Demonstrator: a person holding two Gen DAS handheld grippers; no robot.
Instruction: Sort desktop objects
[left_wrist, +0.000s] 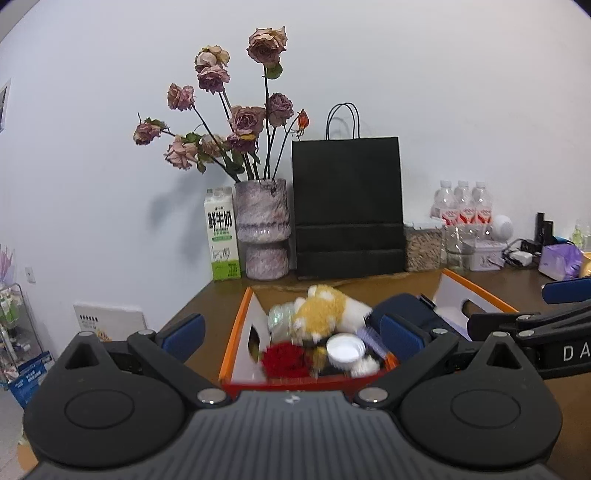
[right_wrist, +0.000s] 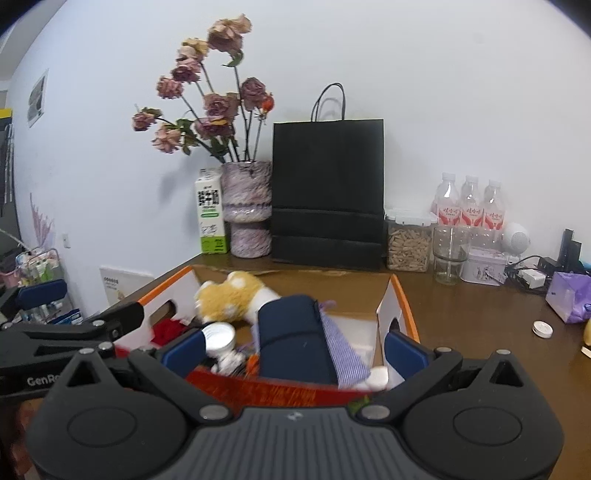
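An orange-rimmed white box (left_wrist: 236, 325) (right_wrist: 404, 299) sits on the brown desk, holding a yellow-and-white plush toy (left_wrist: 328, 310) (right_wrist: 232, 295), a red flower (left_wrist: 286, 360) (right_wrist: 168, 328), a white-lidded jar (left_wrist: 345, 347) (right_wrist: 219, 336), a navy roll (right_wrist: 291, 339) and a purple striped cloth (right_wrist: 341, 347). My left gripper (left_wrist: 291, 332) hovers open at the box's near left side. Over the near right side my right gripper (right_wrist: 293, 350) is open too. Neither holds anything. Each view catches the other gripper's blue pad (left_wrist: 565, 290) (right_wrist: 42, 295) at its edge.
Along the wall stand a milk carton (left_wrist: 221, 236), a vase of dried roses (left_wrist: 262, 229), a black paper bag (left_wrist: 347, 210), a jar of wooden pegs (right_wrist: 408, 243), a glass (right_wrist: 448, 254), water bottles (right_wrist: 469, 203) and a tin (right_wrist: 484, 266). A purple tissue pack (right_wrist: 569, 295) and a white cap (right_wrist: 542, 328) lie right.
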